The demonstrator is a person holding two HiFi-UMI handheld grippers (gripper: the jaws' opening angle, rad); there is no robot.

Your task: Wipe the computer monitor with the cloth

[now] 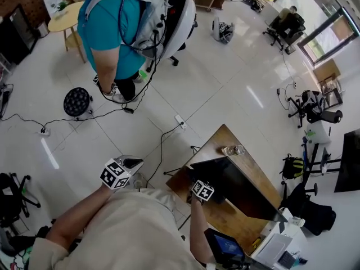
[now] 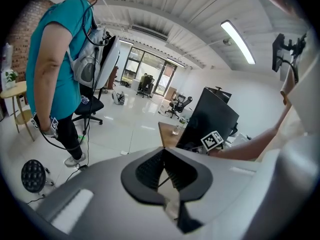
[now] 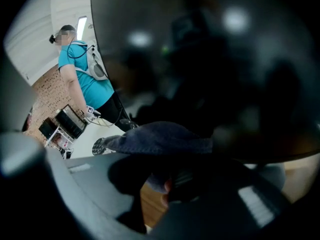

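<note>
A white tiled floor (image 1: 225, 89) surrounds a wooden desk (image 1: 216, 142) carrying a dark monitor (image 1: 242, 187). The right gripper (image 3: 172, 184) is clamped on a dark blue cloth (image 3: 160, 139), which is pressed against the monitor's screen. The left gripper (image 2: 164, 171), jaws together and empty, hangs beside the desk. A person in a teal shirt (image 1: 109, 32) stands well apart.

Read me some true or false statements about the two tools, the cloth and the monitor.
1. The right tool grips a dark blue cloth close up at the monitor. True.
2. The left tool holds a cloth too. False: its jaws are together with nothing between them.
3. The monitor stands on a wooden desk. True.
4. The left tool touches the monitor. False: it is out over the floor, away from the desk.
</note>
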